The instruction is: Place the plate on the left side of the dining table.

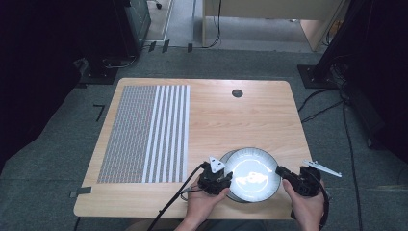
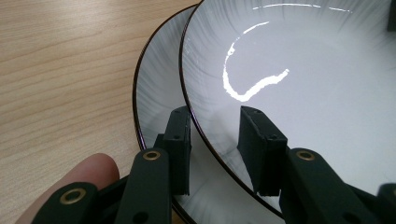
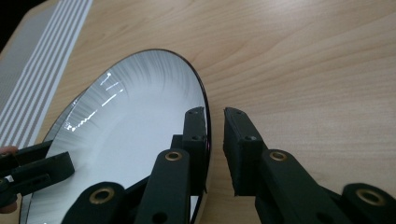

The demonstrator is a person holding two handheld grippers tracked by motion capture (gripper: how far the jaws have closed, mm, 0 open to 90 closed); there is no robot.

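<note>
Two white plates with dark rims sit stacked near the front edge of the wooden table (image 1: pixel 240 115), well to the right of the striped mat (image 1: pixel 144 132); the upper plate (image 1: pixel 252 174) lies shifted a little to the right on the lower plate (image 2: pixel 156 95), whose rim peeks out on the mat side. The left gripper (image 1: pixel 215 180) straddles the upper plate's rim on the mat side, one jaw under it and over the lower plate, the other above its face, with a gap that does not look like a firm pinch. The right gripper (image 1: pixel 294 178) works the far side from the mat: one jaw lies against the rim, the other stands off over bare wood, so the jaws are spread and nothing is clamped. The step in hand seems to be taking the upper plate off the stack. Next, both grippers would need to close squarely on opposite rim points before lifting level, since a glossy plate could slip.
</note>
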